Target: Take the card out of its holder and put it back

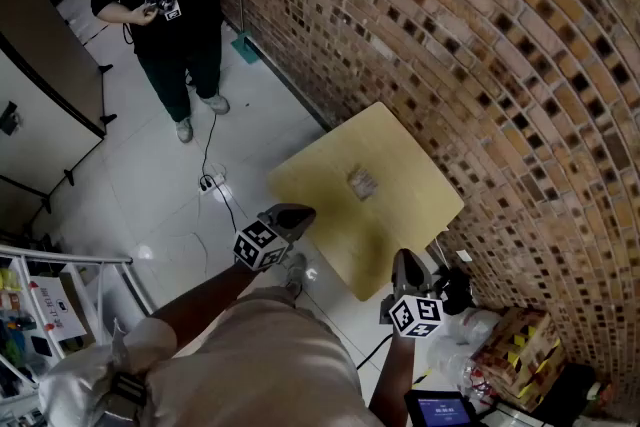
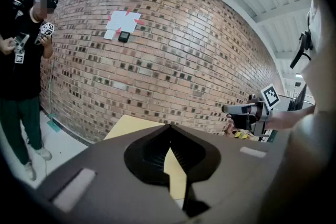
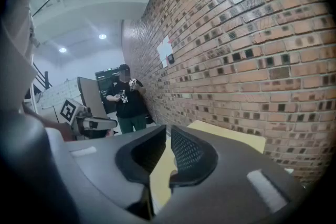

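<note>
A small clear card holder with a card in it [image 1: 362,182] lies near the middle of the yellow table [image 1: 410,150]. My left gripper [image 1: 298,213] hovers off the table's near left edge, shut and empty; in its own view the jaw tips [image 2: 169,126] meet over the tabletop [image 2: 131,126]. To the right, my right gripper [image 1: 406,261] hangs over the table's near corner. Its jaws [image 3: 166,128] stand a narrow slit apart with nothing between them. Both grippers are well short of the holder. The holder does not show in either gripper view.
A brick wall [image 1: 480,45] runs along the table's far side. A person in black [image 1: 165,5] stands further along the wall with two grippers. A cable and power strip [image 1: 210,183] lie on the floor, a shelf rack [image 1: 40,300] stands at left, and bags [image 1: 510,345] sit at right.
</note>
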`<action>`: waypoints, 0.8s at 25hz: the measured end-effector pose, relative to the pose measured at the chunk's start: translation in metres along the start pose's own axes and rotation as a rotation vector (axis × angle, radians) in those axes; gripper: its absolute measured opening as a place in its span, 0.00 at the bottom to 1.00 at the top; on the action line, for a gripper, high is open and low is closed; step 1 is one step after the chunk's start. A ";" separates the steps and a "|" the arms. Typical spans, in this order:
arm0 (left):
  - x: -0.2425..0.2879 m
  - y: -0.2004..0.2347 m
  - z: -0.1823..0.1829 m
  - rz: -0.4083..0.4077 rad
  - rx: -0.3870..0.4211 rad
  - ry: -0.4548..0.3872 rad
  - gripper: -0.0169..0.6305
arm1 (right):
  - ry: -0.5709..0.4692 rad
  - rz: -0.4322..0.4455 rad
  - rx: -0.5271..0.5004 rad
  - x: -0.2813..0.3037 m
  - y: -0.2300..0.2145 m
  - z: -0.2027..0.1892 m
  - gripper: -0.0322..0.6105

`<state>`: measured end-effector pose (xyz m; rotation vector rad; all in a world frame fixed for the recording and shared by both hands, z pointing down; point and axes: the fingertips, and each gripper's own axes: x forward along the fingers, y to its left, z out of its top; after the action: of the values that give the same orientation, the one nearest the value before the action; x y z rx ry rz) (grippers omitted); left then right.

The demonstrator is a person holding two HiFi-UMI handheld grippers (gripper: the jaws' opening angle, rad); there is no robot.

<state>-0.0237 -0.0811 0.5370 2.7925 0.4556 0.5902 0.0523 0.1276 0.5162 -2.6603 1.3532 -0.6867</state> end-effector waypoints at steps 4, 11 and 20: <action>0.030 0.035 0.004 -0.057 -0.046 0.012 0.05 | 0.004 -0.026 -0.014 0.039 -0.010 0.016 0.08; 0.062 0.061 0.012 -0.121 -0.094 -0.024 0.14 | 0.060 -0.045 -0.052 0.069 -0.013 0.031 0.08; 0.080 0.053 0.011 -0.167 -0.112 -0.048 0.22 | 0.138 -0.026 -0.108 0.084 -0.010 0.028 0.08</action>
<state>0.0641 -0.1040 0.5711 2.6244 0.6191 0.4940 0.1139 0.0643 0.5231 -2.7652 1.4297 -0.8372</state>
